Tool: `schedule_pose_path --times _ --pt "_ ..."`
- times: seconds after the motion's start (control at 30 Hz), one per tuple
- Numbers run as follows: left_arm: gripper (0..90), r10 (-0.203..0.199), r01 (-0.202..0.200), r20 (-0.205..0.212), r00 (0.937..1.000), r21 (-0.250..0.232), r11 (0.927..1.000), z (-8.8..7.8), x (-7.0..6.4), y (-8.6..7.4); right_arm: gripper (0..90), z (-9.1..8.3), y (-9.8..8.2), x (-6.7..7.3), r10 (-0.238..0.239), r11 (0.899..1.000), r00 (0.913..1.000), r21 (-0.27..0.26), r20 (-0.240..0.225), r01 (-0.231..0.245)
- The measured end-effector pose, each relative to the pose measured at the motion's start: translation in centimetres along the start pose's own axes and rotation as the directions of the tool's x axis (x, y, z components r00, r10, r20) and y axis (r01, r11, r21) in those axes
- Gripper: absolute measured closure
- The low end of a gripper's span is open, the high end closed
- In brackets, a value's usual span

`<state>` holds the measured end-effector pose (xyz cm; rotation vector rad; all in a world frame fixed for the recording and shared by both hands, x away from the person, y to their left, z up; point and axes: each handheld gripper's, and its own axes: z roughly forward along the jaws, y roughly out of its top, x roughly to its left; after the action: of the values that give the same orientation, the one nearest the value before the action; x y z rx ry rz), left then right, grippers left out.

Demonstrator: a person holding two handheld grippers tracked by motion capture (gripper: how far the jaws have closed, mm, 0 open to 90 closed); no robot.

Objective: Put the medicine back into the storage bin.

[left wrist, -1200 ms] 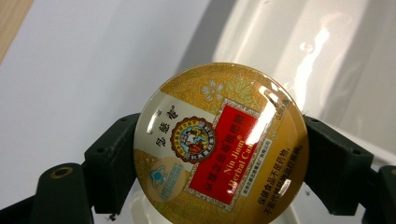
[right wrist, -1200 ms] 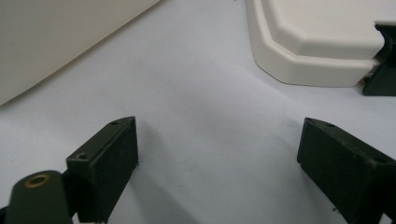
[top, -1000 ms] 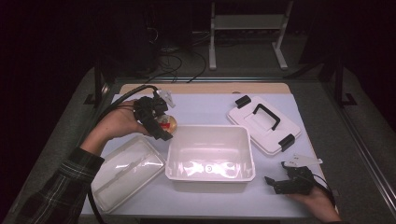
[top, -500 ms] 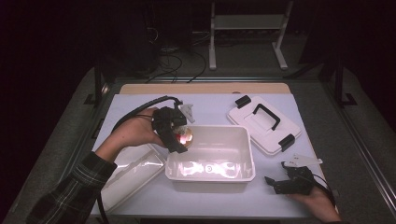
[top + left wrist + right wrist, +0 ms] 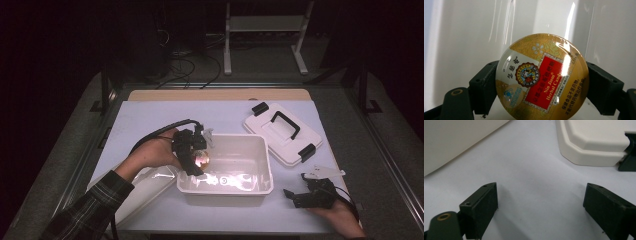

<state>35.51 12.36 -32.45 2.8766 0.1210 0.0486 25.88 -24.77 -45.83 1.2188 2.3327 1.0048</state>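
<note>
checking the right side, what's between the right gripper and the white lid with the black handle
Nothing: bare table separates the open right gripper from the lid, as the right gripper view shows.

From my seat, the open bin (image 5: pixel 226 170) sits mid-tabletop (image 5: pixel 150 115), near the front edge. Its lid (image 5: pixel 281 131) lies behind and to the right of it, apart from it. A second bin (image 5: pixel 145 187) lies just left of the open one, partly under the person's left forearm. My left gripper (image 5: pixel 192 152) hangs over the open bin's left wall, the round tin (image 5: pixel 202 160) between its jaws, inside the rim. My right gripper (image 5: pixel 312 195) rests on the tabletop right of the bin, in front of the lid.
</note>
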Motion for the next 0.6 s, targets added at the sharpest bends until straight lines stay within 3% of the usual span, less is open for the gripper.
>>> schedule_pose_path --times 0.27,0.6 --pt "19.6 0.008 -0.008 -0.003 1.0 0.024 0.9997 1.1 -0.2 0.0 11.7 0.0 0.0 0.0 0.002 1.0 1.0 0.001 -0.001 -0.002" --pt "19.5 0.005 -0.005 -0.013 0.9999 0.025 0.9997 1.3 -0.3 -0.1 11.7 0.0 0.0 0.0 0.003 1.0 1.0 0.001 -0.001 -0.003"
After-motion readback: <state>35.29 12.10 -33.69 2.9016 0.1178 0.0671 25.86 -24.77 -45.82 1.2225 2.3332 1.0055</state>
